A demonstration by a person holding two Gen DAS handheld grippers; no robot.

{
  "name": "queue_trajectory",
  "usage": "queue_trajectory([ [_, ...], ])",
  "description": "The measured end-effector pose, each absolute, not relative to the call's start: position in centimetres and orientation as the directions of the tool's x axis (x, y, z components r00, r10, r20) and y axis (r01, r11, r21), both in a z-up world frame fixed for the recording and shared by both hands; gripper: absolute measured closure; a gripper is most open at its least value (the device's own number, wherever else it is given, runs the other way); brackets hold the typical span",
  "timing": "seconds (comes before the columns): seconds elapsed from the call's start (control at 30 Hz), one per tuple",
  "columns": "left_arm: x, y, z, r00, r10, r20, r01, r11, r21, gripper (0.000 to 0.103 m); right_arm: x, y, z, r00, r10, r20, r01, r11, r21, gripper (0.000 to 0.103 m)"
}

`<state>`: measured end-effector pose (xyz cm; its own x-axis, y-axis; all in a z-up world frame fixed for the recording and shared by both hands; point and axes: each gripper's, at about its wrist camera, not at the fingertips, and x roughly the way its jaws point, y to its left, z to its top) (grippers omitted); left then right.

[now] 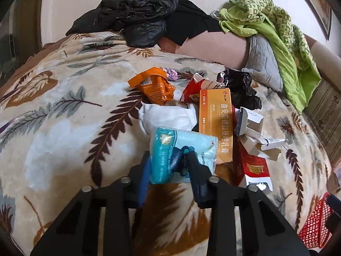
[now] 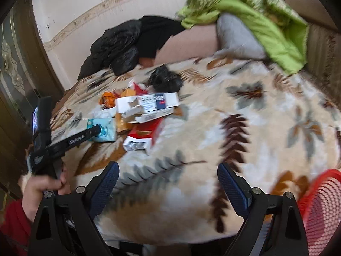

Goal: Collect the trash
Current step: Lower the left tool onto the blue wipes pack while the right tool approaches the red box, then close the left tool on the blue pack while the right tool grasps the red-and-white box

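The left gripper (image 1: 168, 164) has its jaws drawn in narrow on the near end of a pale blue tissue pack (image 1: 181, 149), the blue pads pressing its soft wrapper from both sides so that the plastic puckers between them; the pack lies on the leaf-patterned blanket (image 1: 64, 128) at the near edge of the trash heap; in the right wrist view the same gripper (image 2: 97, 131) reaches in from the left, its tip on the pack (image 2: 104, 130), with a hand (image 2: 40, 189) on its handle above a red sleeve (image 2: 12, 224); the right gripper (image 2: 168, 183) stands wide open over bare blanket, nothing between its pads and nothing touched; the heap sits toward the middle of the bed: an orange carton (image 1: 215, 125) just beside the pack, a white crumpled cloth (image 1: 168, 115) behind it, an orange pouch (image 1: 155, 87) farther back, a red-and-white box (image 1: 253, 168) toward the right, a black plastic bag (image 1: 243, 89) at the far side; a red mesh basket (image 2: 319, 202) stands at the bed's near right corner, well apart from the heap.
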<state>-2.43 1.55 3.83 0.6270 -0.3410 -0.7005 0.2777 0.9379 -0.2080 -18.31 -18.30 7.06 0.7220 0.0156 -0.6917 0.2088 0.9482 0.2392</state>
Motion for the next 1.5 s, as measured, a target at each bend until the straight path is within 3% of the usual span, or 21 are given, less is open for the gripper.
queue_trajectory([
  [0.07,-2.5,2.1,3.8,0.620,-0.353,-0.700,0.281,0.934,-0.222,0.074,-16.0,-17.7,6.4,0.705,0.044,-0.708,0.190,0.950,0.248,0.012],
  [0.23,-2.6,2.9,3.6,0.600,-0.383,-0.702,0.293,0.922,-0.253,0.074,-9.7,-17.5,3.4,0.631,0.148,-0.761,0.220,0.907,0.359,0.032],
  [0.3,-2.7,3.0,3.7,0.605,-0.386,-0.696,0.294,0.921,-0.255,0.070,-7.5,-17.6,2.2,0.614,0.153,-0.775,0.240,0.899,0.367,0.037],
  [0.33,-2.7,3.1,3.7,0.604,-0.392,-0.694,0.300,0.919,-0.258,0.067,-7.0,-17.4,1.7,0.608,0.160,-0.778,0.241,0.896,0.372,0.046],
  [0.37,-2.7,3.1,3.7,0.604,-0.398,-0.690,0.304,0.916,-0.262,0.065,-6.5,-17.4,1.2,0.599,0.172,-0.782,0.243,0.892,0.382,0.070],
  [0.5,-2.3,3.2,3.8,0.617,-0.395,-0.681,0.304,0.918,-0.257,0.046,-6.7,-18.6,0.6,0.627,0.201,-0.753,0.256,0.859,0.443,0.088],
  [0.6,-1.6,3.3,3.8,0.636,-0.376,-0.674,0.272,0.926,-0.261,0.037,-8.2,-19.9,1.5,0.673,0.168,-0.721,0.267,0.853,0.448,0.092],
  [0.73,-1.0,2.3,3.0,0.581,-0.423,-0.696,0.282,0.906,-0.316,0.037,-10.1,-21.7,1.9,0.681,0.108,-0.724,0.315,0.849,0.424,0.092],
  [0.9,-3.4,-0.7,3.0,0.469,-0.514,-0.718,0.448,0.839,-0.308,0.037,-11.2,-24.0,2.4,0.687,0.042,-0.725,0.366,0.842,0.395,0.092],
  [1.03,-6.9,-2.0,2.9,0.299,-0.626,-0.721,0.591,0.714,-0.375,0.037,-12.0,-25.1,2.8,0.687,0.004,-0.727,0.391,0.841,0.374,0.092],
  [1.1,-8.0,-2.0,3.2,0.324,-0.608,-0.724,0.610,0.720,-0.332,0.036,-12.1,-25.3,2.8,0.686,0.004,-0.727,0.397,0.836,0.379,0.092],
  [1.23,-8.2,-2.0,3.9,0.449,-0.533,-0.717,0.583,0.783,-0.217,0.025,-12.5,-25.4,2.7,0.680,0.012,-0.733,0.403,0.829,0.388,0.092],
  [1.37,-6.4,-2.6,3.5,0.484,-0.494,-0.722,0.527,0.823,-0.210,0.024,-12.5,-25.6,2.4,0.672,0.024,-0.740,0.402,0.827,0.392,0.092],
  [1.5,-5.3,-3.6,3.0,0.534,-0.411,-0.739,0.495,0.861,-0.122,0.024,-12.4,-26.5,1.4,0.647,0.074,-0.759,0.418,0.798,0.434,0.089],
])
